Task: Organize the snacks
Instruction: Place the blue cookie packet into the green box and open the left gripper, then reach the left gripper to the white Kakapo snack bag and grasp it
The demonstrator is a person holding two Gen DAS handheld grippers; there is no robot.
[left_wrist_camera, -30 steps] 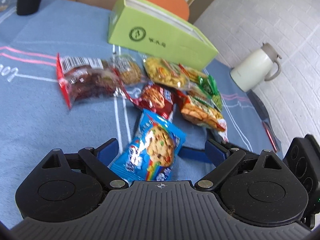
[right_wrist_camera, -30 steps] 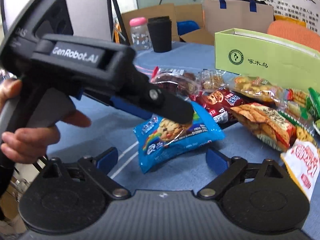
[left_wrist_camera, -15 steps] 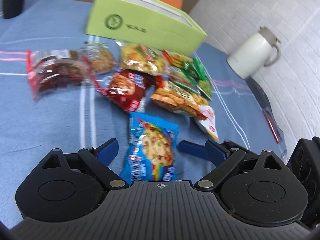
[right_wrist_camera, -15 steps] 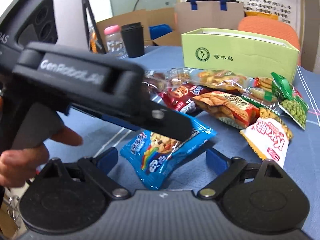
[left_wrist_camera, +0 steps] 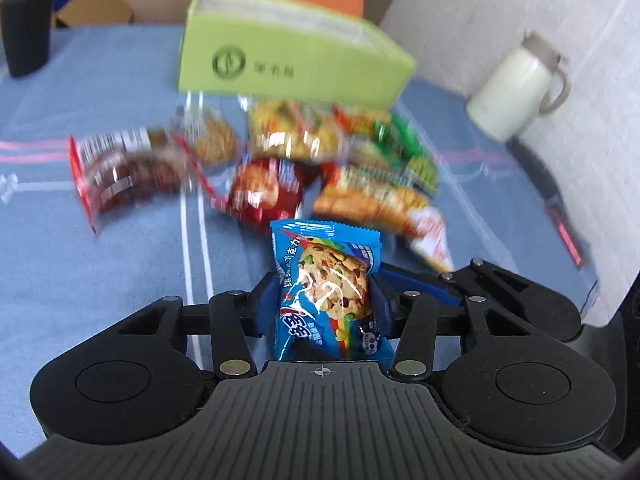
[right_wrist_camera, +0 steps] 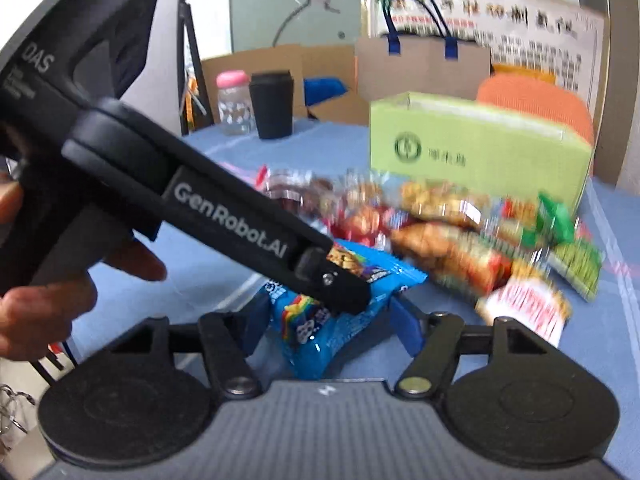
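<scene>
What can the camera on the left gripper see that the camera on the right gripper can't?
Only the left wrist view shows the cream jug by the white brick wall. Only the right wrist view shows the pink-lidded bottle, the paper bag and the person's hand. Both show the blue cookie packet, the green box and the black cup.

Bright daylight, motion blur, fisheye warp

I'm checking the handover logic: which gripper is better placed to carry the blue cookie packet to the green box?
Left. The left gripper is closing, its pads already on the blue cookie packet. The right gripper is also closing around it, wider. The green box lies ahead.
</scene>
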